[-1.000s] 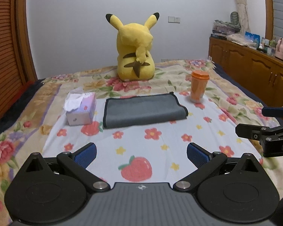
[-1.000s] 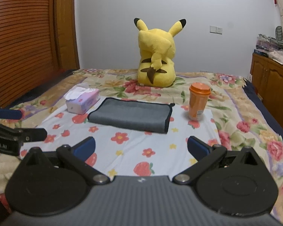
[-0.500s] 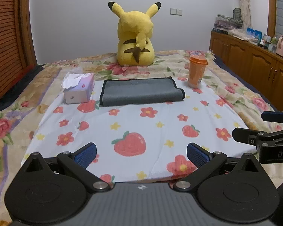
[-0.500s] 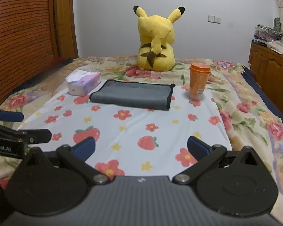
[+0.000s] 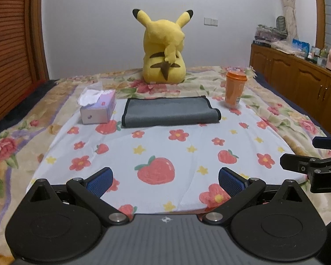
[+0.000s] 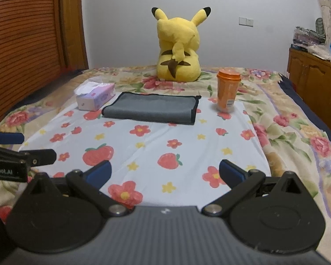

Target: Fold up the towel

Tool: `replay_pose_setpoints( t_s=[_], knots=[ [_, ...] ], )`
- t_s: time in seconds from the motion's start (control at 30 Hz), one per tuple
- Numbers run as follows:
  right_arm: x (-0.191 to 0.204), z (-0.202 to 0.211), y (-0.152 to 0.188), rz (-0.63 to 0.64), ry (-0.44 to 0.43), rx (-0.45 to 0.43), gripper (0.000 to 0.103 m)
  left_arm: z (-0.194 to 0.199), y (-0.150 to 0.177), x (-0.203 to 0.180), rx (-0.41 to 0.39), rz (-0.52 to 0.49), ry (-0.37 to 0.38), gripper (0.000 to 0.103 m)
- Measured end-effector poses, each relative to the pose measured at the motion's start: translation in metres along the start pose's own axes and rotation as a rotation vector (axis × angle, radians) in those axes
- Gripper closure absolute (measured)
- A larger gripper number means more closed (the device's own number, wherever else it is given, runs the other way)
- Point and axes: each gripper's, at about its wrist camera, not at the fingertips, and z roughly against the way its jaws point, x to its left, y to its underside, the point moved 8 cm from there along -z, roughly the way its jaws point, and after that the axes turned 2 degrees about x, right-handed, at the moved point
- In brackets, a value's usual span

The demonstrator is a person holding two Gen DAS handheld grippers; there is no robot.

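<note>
A grey towel with a dark border (image 5: pixel 169 112) lies folded flat on the white flowered cloth (image 5: pixel 165 145), far ahead of both grippers; it also shows in the right wrist view (image 6: pixel 151 108). My left gripper (image 5: pixel 165 182) is open and empty, low over the cloth's near edge. My right gripper (image 6: pixel 165 174) is open and empty, also back at the near edge. Each gripper shows at the side of the other's view: the right gripper (image 5: pixel 315 156) and the left gripper (image 6: pixel 22 148).
A tissue box (image 5: pixel 98 108) stands left of the towel, an orange cup (image 5: pixel 234 88) right of it, a yellow plush toy (image 5: pixel 164 50) behind. Wooden cabinets (image 5: pixel 302 75) line the right wall; a slatted wooden panel (image 6: pixel 26 39) stands on the left.
Both grippers have drawn back from the towel toward the near edge of the cloth and stay open. The towel lies still.
</note>
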Motion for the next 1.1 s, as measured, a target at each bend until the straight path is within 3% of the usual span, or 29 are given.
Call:
replay_pose_setpoints(
  t_s=[0.53,1.1],
  knots=[
    [-0.011,0.006,-0.006,-0.040,0.017,-0.097,0.000,0.017,-0.011,0.001,-0.114,-0.021,-0.021,0.000],
    [-0.018,0.015,-0.012,-0.049,0.035,-0.177,0.000,0.027,-0.016,0.002,-0.177,-0.024,-0.034,0.000]
  ],
)
